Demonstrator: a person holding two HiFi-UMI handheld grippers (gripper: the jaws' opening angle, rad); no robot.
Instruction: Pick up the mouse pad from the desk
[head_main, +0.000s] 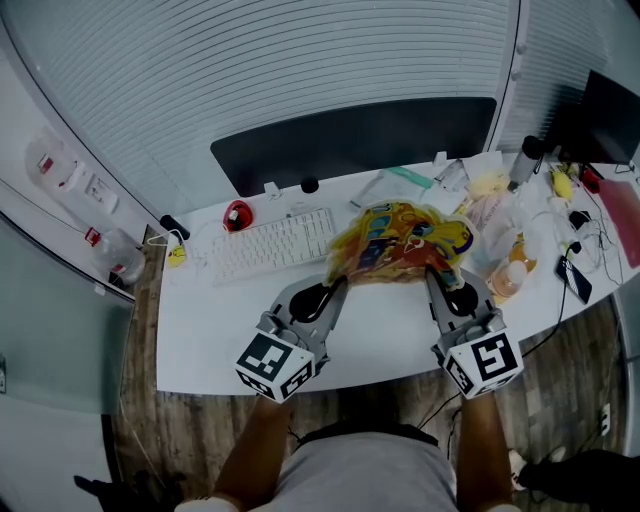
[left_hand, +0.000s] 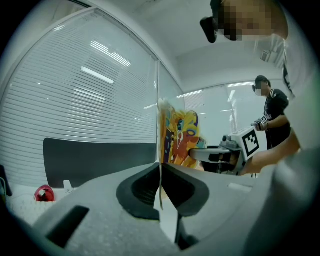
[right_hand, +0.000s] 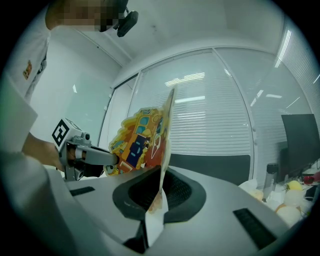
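Observation:
The mouse pad (head_main: 400, 243), a thin sheet printed in yellow, orange and blue, hangs in the air above the white desk (head_main: 380, 335), held by both grippers. My left gripper (head_main: 340, 283) is shut on its left edge and my right gripper (head_main: 433, 272) on its right edge. In the left gripper view the pad (left_hand: 177, 137) runs edge-on out of the closed left gripper (left_hand: 160, 172), with the right gripper (left_hand: 220, 156) beyond. In the right gripper view the pad (right_hand: 140, 142) rises from the closed right gripper (right_hand: 162, 175), and the left gripper (right_hand: 85, 156) pinches its far side.
A white keyboard (head_main: 272, 246) and a small red object (head_main: 237, 216) lie on the desk's left half. A dark panel (head_main: 350, 140) stands behind. The right end is crowded with a bottle (head_main: 524, 160), an orange cup (head_main: 508, 280) and a phone (head_main: 575, 278). Another person (left_hand: 272, 112) stands far off.

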